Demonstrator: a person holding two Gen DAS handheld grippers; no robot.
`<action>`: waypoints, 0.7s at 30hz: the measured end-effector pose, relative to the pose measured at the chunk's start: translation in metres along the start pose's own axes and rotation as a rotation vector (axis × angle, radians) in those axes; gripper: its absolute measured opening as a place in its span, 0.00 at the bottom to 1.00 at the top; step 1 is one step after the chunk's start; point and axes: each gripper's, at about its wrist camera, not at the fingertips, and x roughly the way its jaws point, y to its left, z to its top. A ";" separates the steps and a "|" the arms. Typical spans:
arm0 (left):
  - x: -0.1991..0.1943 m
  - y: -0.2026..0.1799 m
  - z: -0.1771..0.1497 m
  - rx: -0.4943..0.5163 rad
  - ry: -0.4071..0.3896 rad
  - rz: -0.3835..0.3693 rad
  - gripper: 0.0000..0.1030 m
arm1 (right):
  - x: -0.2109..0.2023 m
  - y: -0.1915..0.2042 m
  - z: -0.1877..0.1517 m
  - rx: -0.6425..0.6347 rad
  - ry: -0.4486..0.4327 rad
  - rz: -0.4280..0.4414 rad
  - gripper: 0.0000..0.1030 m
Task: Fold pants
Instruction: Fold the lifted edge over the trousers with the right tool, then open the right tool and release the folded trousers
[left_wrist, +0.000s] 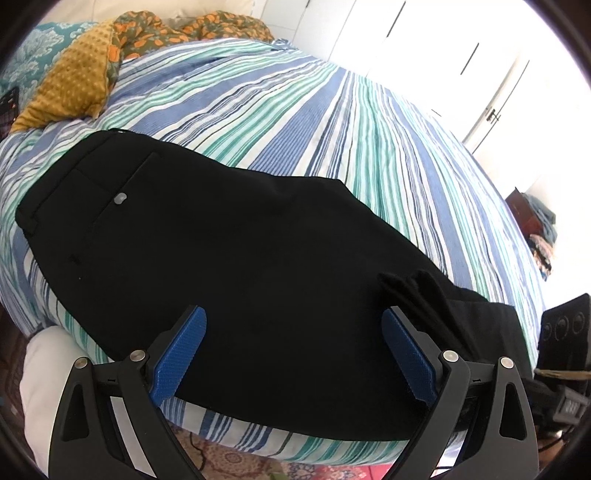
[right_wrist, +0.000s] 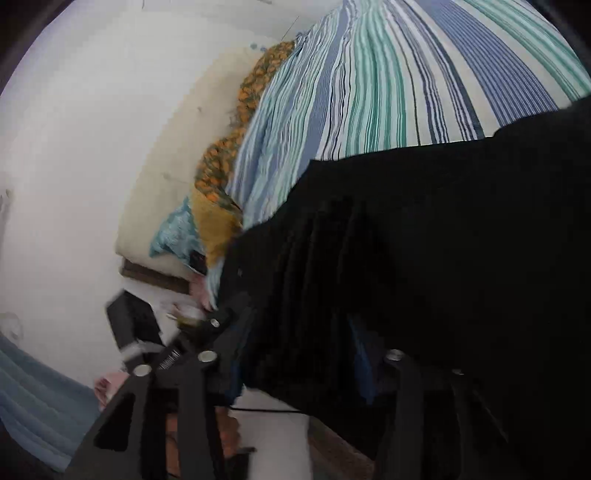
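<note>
Black pants (left_wrist: 258, 266) lie flat on the striped bedspread (left_wrist: 332, 122), near the bed's near edge. Their waistband and a back pocket with a grey button (left_wrist: 120, 199) are at the left. A folded cloth end (left_wrist: 410, 291) rests on top at the right. My left gripper (left_wrist: 294, 311) hovers over the pants, open wide, its blue pads (left_wrist: 181, 354) apart and pressing on nothing. The right wrist view is blurred. My right gripper (right_wrist: 301, 354) is at the pants' edge with its fingers apart, and black cloth (right_wrist: 424, 258) drapes over and between them, hiding the tips.
A mustard cushion (left_wrist: 70, 88), an orange-patterned cloth (left_wrist: 177, 29) and a teal pillow (left_wrist: 29, 59) lie at the head of the bed. White wardrobe doors (left_wrist: 443, 66) stand behind. A patterned rug (left_wrist: 240, 461) is below the bed edge. A black device (left_wrist: 563, 326) shows at the right rim.
</note>
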 end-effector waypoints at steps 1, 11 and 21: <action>-0.003 0.000 0.001 -0.003 -0.012 -0.013 0.94 | 0.000 0.009 -0.001 -0.069 0.017 -0.042 0.68; -0.026 -0.071 -0.015 0.249 -0.006 -0.209 0.77 | -0.139 0.030 -0.076 -0.382 -0.195 -0.382 0.96; 0.011 -0.094 -0.026 0.338 0.123 -0.057 0.40 | -0.205 0.000 -0.072 -0.191 -0.390 -0.385 0.96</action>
